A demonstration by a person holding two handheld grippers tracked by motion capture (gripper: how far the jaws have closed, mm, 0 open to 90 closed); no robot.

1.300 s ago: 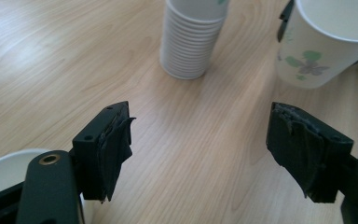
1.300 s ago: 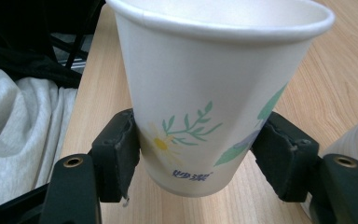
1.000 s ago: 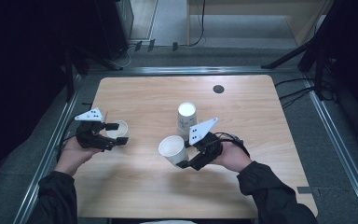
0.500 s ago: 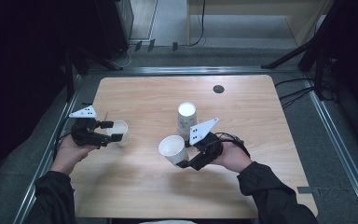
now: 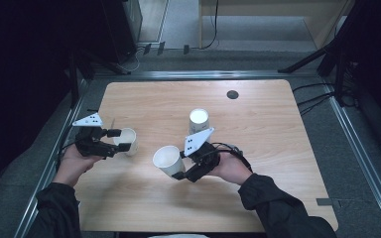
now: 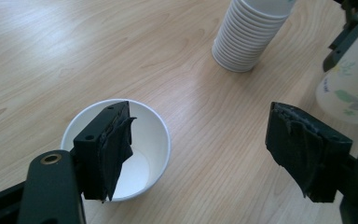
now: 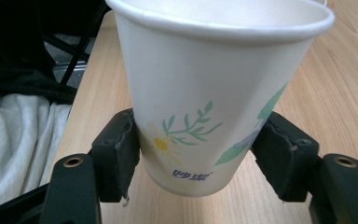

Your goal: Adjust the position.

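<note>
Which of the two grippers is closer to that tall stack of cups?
Right. The right gripper, clamping a cup, sits just in front of the stack of cups; the left gripper is off to its left.

Your right tongs [image 7: 198, 154] clamped on a paper cup [image 7: 214, 84].

You have both black jaws pressed against the lower wall of the white cup, one on each side, just above its base. The cup stands upright with its open rim on top, a printed flower and leaves facing you. The wooden bench [image 7: 335, 84] lies beneath; grey cloth [image 7: 23, 140] shows at the left.
</note>
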